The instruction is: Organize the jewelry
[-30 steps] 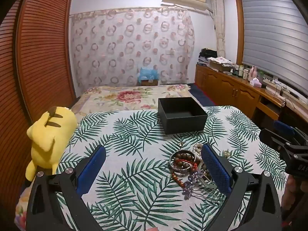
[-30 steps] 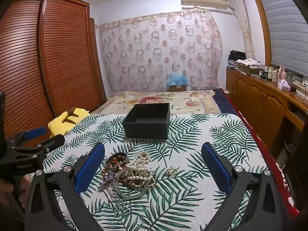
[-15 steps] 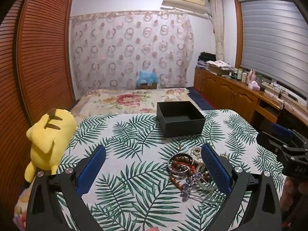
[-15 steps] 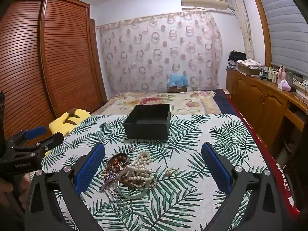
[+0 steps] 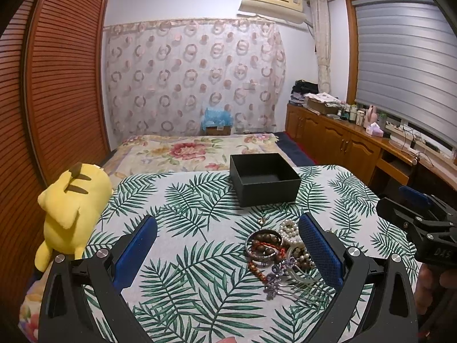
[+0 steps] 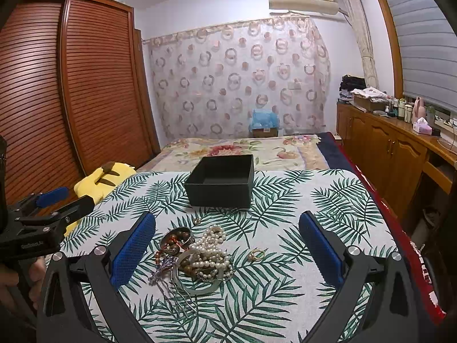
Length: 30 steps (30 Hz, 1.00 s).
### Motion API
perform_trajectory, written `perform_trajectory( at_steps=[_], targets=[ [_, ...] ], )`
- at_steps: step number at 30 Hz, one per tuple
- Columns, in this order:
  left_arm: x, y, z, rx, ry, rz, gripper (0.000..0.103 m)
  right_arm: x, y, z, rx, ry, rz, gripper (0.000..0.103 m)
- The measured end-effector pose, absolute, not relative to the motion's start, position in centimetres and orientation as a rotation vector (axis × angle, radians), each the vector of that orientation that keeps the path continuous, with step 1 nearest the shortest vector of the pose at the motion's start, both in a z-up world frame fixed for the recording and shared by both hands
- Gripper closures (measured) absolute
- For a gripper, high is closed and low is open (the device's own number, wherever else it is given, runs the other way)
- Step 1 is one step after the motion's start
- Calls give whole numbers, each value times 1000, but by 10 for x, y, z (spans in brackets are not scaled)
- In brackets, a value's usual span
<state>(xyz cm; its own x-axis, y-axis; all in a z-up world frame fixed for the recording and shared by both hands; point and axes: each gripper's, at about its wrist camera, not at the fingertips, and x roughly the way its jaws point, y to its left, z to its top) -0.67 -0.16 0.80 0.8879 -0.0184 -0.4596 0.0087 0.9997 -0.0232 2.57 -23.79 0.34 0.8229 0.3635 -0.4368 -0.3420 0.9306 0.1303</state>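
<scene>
In your left wrist view, the left gripper [image 5: 227, 243] is spread wide and empty; the jewelry pile [image 5: 281, 253] lies at 4 o'clock, the black box [image 5: 264, 177] at 1. In your right wrist view, the right gripper [image 6: 227, 243] is equally wide and empty, the pile at 7 o'clock. Single out one piece, perhaps the pearl strand [image 6: 210, 250], and pinch low to avoid dragging tangled neighbours

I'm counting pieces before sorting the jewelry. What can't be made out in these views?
- Jewelry pile: tangled, so piece count unclear in both views.
- In the left wrist view, the left tool finger covers part of the pile.
- Black box: its near wall hides part of the floor.
</scene>
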Motion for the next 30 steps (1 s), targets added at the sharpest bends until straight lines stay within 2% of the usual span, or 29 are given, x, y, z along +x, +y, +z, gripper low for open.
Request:
perform_trajectory(
  at_steps=[30],
  targets=[
    [-7,-2,7,-21,476,-13,7,26,-238,1,50,471,376,2]
  ],
)
